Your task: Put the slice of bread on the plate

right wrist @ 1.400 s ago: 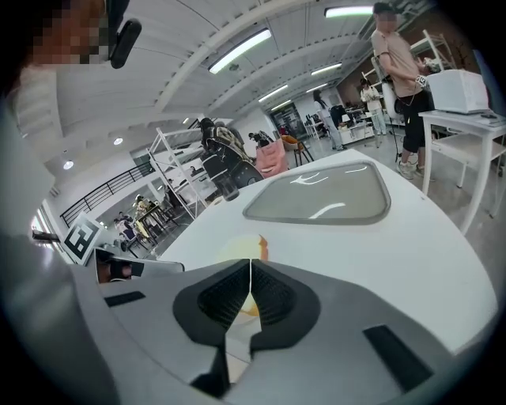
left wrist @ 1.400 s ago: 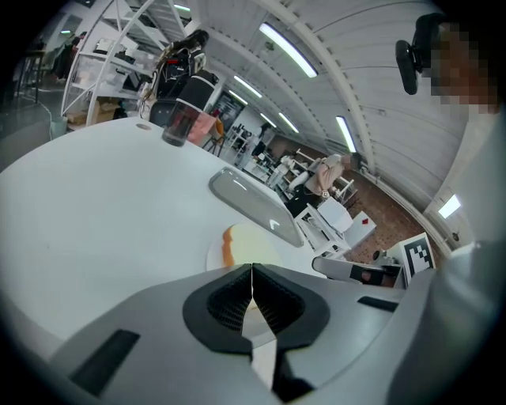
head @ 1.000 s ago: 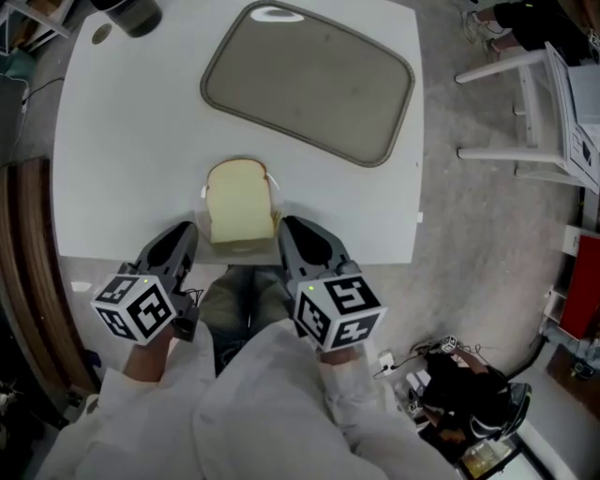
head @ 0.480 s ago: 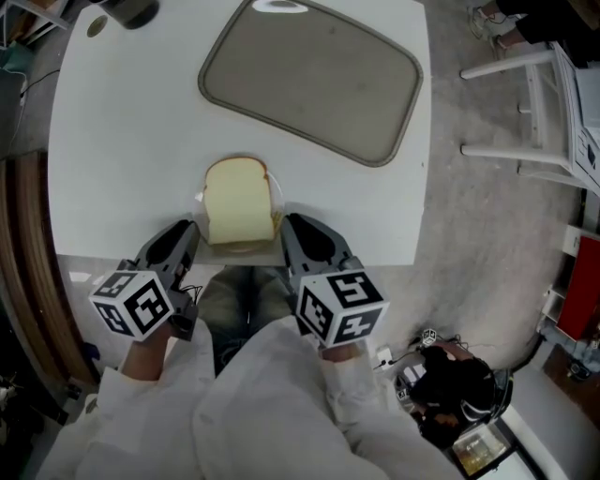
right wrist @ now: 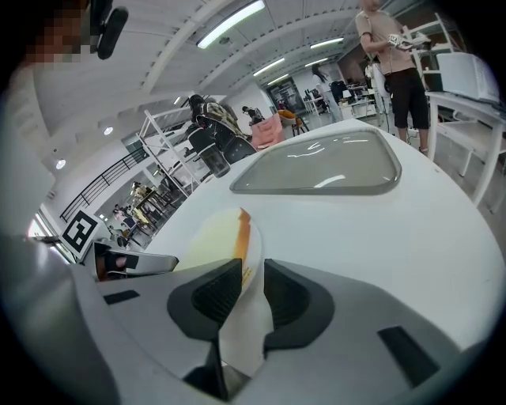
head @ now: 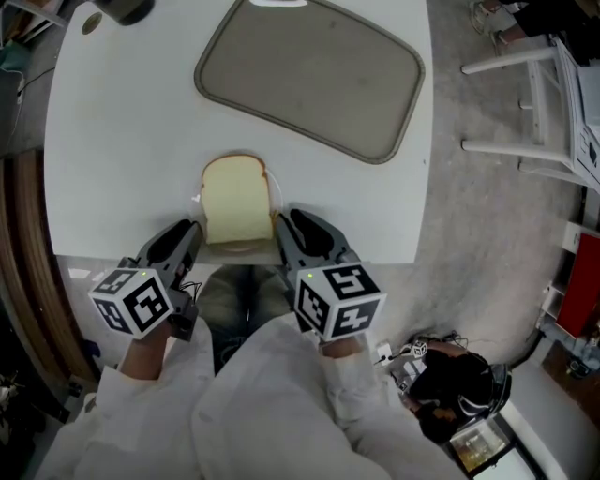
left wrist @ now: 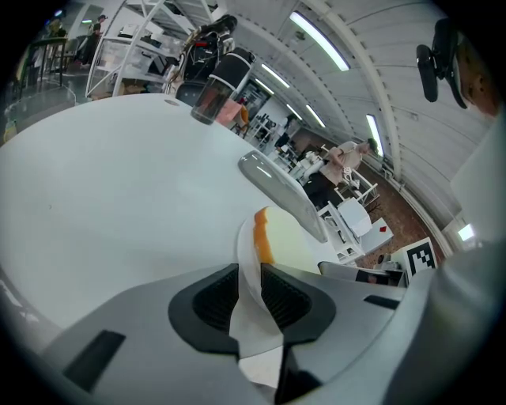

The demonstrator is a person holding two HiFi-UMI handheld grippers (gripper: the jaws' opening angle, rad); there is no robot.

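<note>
The left claw (head: 190, 231) and right claw (head: 284, 223) are clamping the plate (left wrist: 247, 265) rim at 8 and 4 o'clock. The bread slice (head: 235, 200) is already lying on it, between them.

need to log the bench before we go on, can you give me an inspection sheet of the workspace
surface: white table, no spills seen
job's things: slice of bread lies flat on the plate, near the table's front edge
clutter: grey tray at the far side with nothing on it; dark cup at the far left corner
grippers: left gripper shut on the plate's left rim; right gripper shut on its right rim
cables: nothing seen on the table; loose cables on the floor at lower right
surroundings: white chair frame on the floor to the right; a person and shelving in the background
</note>
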